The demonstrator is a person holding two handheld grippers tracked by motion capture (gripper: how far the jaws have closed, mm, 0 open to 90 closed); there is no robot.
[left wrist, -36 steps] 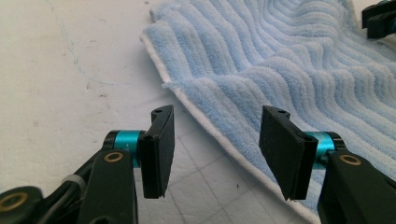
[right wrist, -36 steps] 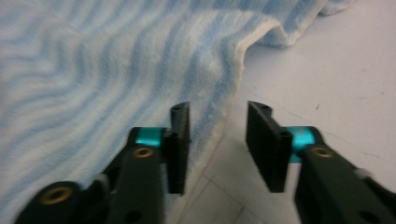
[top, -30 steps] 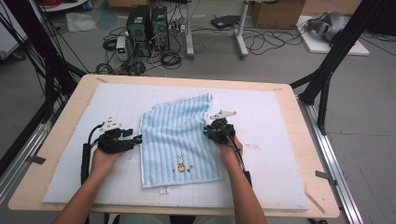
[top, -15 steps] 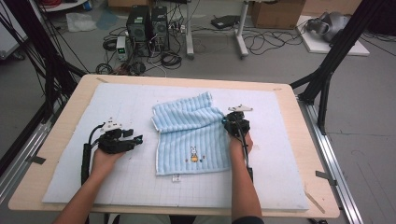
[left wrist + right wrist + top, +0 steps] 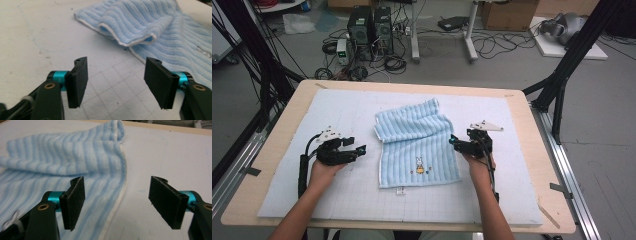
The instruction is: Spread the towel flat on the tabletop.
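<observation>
A light blue striped towel [image 5: 417,145] with a white hem and a small rabbit motif lies on the mat, its far part folded over in a rumpled flap. My left gripper [image 5: 361,149] rests left of the towel. Its jaws have just been opening and stand open, with bare mat between them [image 5: 117,62]; the towel [image 5: 155,27] lies ahead of them. My right gripper [image 5: 453,142] sits at the towel's right edge. Its jaws have also just been opening and are open [image 5: 117,181]. The towel's hem [image 5: 62,157] runs under the gap, untouched by the pads.
A white gridded mat [image 5: 362,200] covers the wooden table [image 5: 542,170]. Black frame posts [image 5: 562,75] stand at both far corners. Computers and cables [image 5: 372,30] lie on the floor beyond the far edge. Bare mat surrounds the towel.
My right gripper moved right, dragging the towel's edge with it, then opened and let go. The towel now lies farther right and flatter. My left jaws stand wider; that hand stayed put.
</observation>
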